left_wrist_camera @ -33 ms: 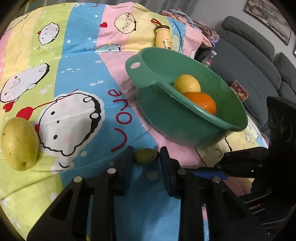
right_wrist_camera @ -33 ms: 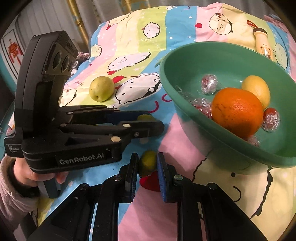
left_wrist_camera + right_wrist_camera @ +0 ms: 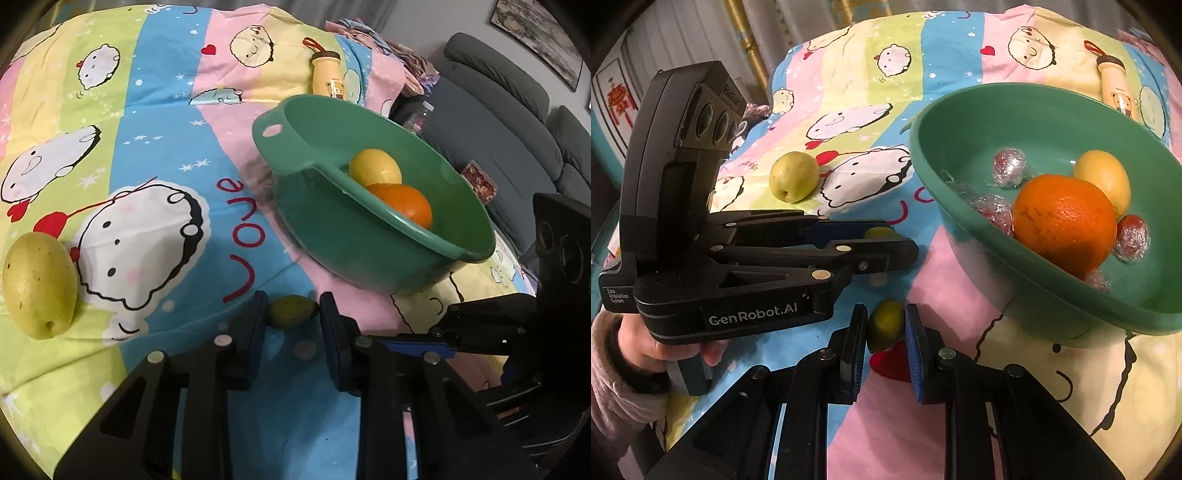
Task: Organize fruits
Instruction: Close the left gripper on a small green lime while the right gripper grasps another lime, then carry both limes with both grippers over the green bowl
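Observation:
A small green fruit (image 3: 291, 311) lies on the cloth between the fingers of my left gripper (image 3: 292, 314), which closes around it. My right gripper (image 3: 885, 325) is shut on a second small green fruit (image 3: 885, 322) just above the cloth. A green basin (image 3: 458, 253) holds an orange (image 3: 404, 202) and a lemon (image 3: 375, 168); the right wrist view also shows several foil-wrapped balls (image 3: 1008, 166) in the basin (image 3: 960, 206). A yellow-green pear (image 3: 38, 284) lies at the far left, also seen in the right wrist view (image 3: 794, 176).
A cartoon-print cloth (image 3: 155, 147) covers the surface. A yellow bottle (image 3: 328, 74) lies behind the basin. A grey sofa (image 3: 498, 122) stands to the right. The left gripper's body (image 3: 701, 240) fills the left of the right wrist view.

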A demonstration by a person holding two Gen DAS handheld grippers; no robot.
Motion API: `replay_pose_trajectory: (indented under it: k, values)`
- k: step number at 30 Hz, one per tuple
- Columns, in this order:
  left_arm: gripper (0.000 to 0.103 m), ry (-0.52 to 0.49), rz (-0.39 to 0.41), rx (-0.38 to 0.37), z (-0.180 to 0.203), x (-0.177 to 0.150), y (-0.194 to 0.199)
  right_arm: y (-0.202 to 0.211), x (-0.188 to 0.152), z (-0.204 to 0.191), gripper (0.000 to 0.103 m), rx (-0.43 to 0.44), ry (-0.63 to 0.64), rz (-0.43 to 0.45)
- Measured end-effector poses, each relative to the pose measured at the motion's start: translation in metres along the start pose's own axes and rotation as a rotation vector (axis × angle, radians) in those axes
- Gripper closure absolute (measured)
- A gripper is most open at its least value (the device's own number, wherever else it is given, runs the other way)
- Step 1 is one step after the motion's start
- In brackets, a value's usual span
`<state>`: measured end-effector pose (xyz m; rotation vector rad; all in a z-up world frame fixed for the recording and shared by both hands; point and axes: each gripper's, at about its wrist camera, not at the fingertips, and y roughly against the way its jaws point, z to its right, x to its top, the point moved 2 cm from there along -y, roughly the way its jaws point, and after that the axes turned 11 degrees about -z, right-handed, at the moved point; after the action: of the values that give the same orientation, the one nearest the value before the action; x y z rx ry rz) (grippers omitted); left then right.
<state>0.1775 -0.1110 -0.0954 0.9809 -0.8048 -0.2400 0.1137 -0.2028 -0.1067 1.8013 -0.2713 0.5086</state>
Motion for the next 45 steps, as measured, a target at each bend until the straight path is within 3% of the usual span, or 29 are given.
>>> replay_pose_trajectory:
  k: [6,22,35,45]
  values:
    - [0.075,0.034,0.022,-0.003,-0.002,-0.004,0.005,0.001,0.000,0.000,0.081,0.000,0.001,0.003]
    - [0.075,0.094,0.066,0.146,-0.004,-0.028,0.039,0.021,-0.001,-0.012,0.081,0.011,0.043,0.051]
    - [0.074,0.147,0.124,0.251,0.007,-0.037,0.076,0.055,-0.003,-0.025,0.081,0.049,0.090,0.141]
    - [0.074,0.163,0.165,0.274,0.022,-0.028,0.096,0.092,0.000,-0.008,0.081,0.056,0.047,0.240]
